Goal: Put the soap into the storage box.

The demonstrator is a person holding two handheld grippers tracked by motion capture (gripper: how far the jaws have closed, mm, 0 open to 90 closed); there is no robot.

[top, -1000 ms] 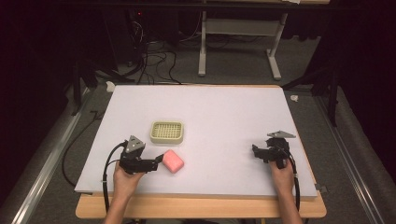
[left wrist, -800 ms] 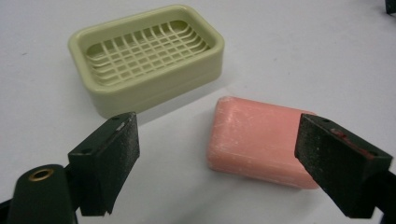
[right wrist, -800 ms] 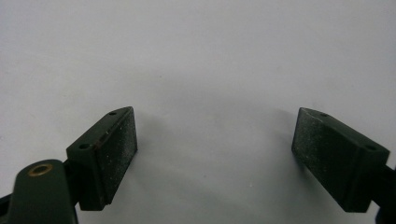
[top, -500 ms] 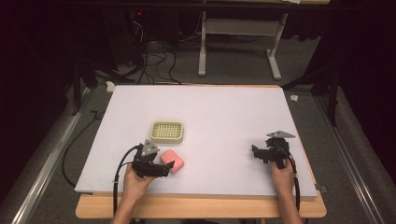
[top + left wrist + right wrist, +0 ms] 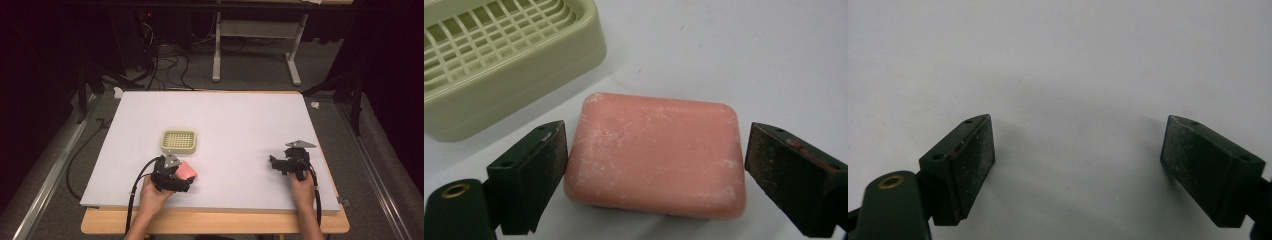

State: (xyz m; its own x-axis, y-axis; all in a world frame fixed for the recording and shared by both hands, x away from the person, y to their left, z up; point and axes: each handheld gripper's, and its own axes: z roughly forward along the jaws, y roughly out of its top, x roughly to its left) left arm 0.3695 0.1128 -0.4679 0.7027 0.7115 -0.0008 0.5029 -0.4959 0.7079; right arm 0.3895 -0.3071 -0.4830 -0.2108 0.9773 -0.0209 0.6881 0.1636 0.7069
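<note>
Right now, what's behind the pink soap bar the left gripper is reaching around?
Behind the soap sits a pale green soap dish with a slotted grid insert, on the white table. The dish looks empty, though its far side is cut off. The left gripper brackets the soap, jaws open.

White table [image 5: 235,125] w/ soap [image 5: 186,171], dish [image 5: 178,141]

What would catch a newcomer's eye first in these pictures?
The pink soap, lying on the white table between the open jaws of the left claw. Just beyond it sits a pale green soap dish with a grid top. The right claw is open over bare table.
</note>
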